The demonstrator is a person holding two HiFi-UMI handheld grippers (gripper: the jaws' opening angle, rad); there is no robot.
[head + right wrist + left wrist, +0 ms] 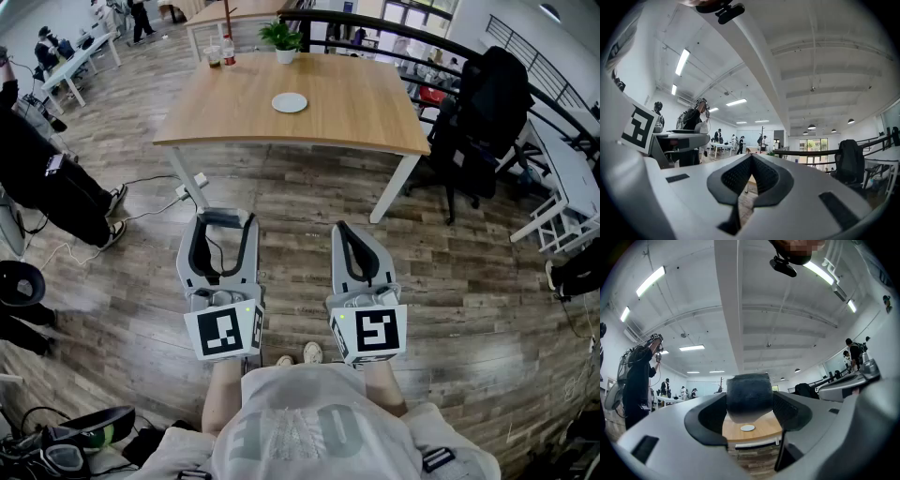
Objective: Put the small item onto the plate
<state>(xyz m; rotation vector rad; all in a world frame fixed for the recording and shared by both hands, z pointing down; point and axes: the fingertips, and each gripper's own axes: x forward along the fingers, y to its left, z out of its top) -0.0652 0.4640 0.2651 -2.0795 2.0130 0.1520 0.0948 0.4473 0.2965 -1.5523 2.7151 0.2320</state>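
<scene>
A small dark grey, roll-like item [749, 394] sits between the tips of my left gripper [749, 401], whose jaws stand wide and are shut on it. In the head view the left gripper [225, 221] hangs over the wooden floor with the item [225, 217] across its tips. My right gripper [340, 228] is beside it, shut with nothing in it; its pads meet in the right gripper view [751, 161]. A small white plate [290, 102] lies on a wooden table [356, 112] well ahead of both grippers, and it also shows past the left jaws [747, 428].
A potted plant [282, 39] and some bottles [221, 53] stand at the table's far edge. A black office chair [476, 127] is to the table's right. A person in black [42, 183] stands at the left, with cables and a power strip [193, 184] on the floor.
</scene>
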